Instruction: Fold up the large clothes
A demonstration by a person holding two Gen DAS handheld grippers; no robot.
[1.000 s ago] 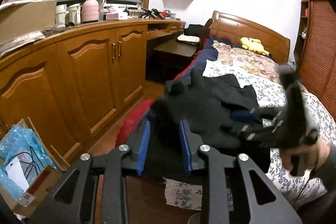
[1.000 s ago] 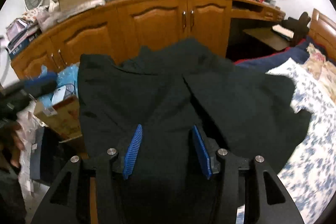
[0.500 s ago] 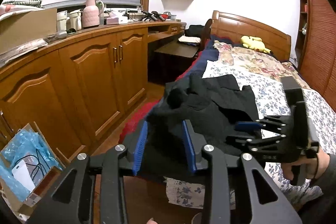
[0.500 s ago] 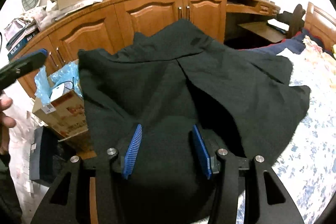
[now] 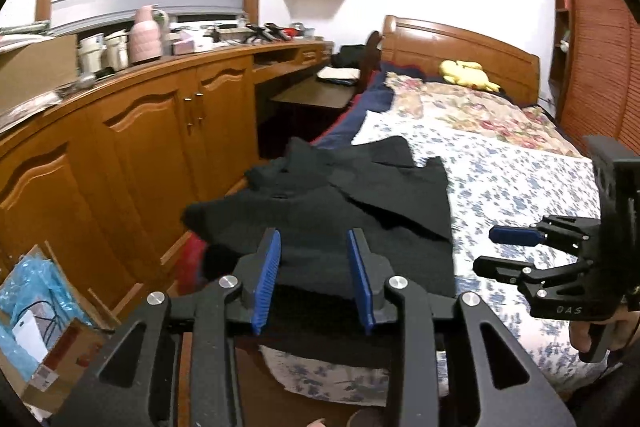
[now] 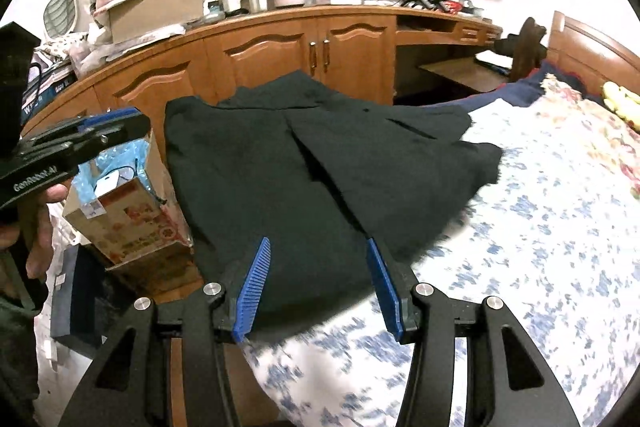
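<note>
My left tool (image 5: 314, 251) gapes over the black garment (image 6: 320, 179) on the bed (image 6: 540, 227); my right tool (image 6: 318, 259) is opening, unclamped.

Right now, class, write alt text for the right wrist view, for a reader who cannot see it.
A black garment lies spread over the near corner of a bed with a blue-flowered sheet. The right gripper, its blue pads apart, hangs just above the cloth's near edge. Wooden cabinets stand behind; the left gripper shows at the left edge.

Black garment (image 6: 304, 179) spread on floral bed (image 6: 540, 227), opening right tool (image 6: 320, 281) above.
</note>
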